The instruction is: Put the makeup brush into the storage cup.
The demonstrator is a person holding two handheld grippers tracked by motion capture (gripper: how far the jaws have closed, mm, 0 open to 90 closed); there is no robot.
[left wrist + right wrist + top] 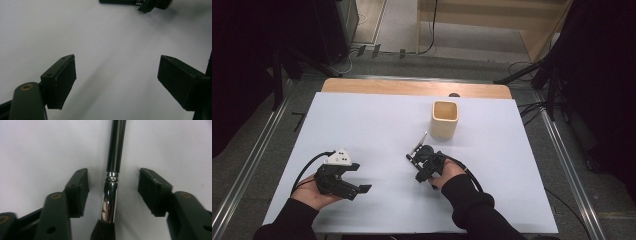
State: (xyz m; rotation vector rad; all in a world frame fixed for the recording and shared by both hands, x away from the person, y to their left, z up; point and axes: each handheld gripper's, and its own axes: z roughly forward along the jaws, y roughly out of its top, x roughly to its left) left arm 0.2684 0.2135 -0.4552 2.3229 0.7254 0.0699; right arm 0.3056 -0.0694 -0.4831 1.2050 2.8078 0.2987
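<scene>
The right gripper [414,155] sits low on the white table [372,125], a little right of its middle and nearer the front edge, its jaws half open on either side of a brush [113,170] that lies flat between them, neither pad touching it. The brush's dark handle points toward a wooden cup [445,119] standing near the back edge. The left gripper [362,177] rests near the front-left corner, jaws wide and empty.

Brush [113,182] on table [372,125] between right tool [113,192] pads, cup [445,120] beyond.
</scene>
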